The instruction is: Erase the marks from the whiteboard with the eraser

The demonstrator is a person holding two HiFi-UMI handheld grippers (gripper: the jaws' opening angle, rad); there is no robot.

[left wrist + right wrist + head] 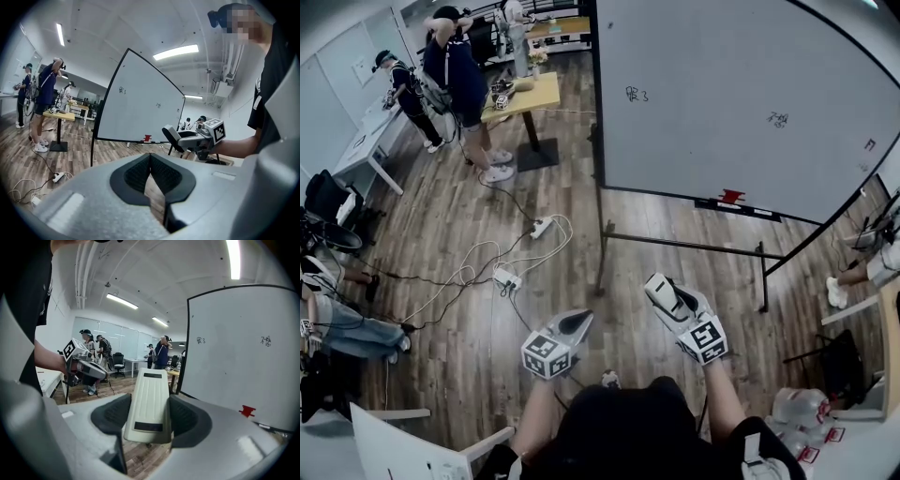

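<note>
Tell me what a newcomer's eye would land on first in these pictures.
The big whiteboard fills the upper right of the head view, nearly bare apart from a few small marks scattered on it. Nearer the person, the right tongs are shut on a pale eraser, held short of the board. The left tongs beside them are shut on nothing.

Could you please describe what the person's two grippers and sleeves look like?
The left gripper and right gripper have light grey moulded bodies with dark ribbed pads. Each carries a white cube with black square markers. The person wears a black short-sleeved top.
</note>
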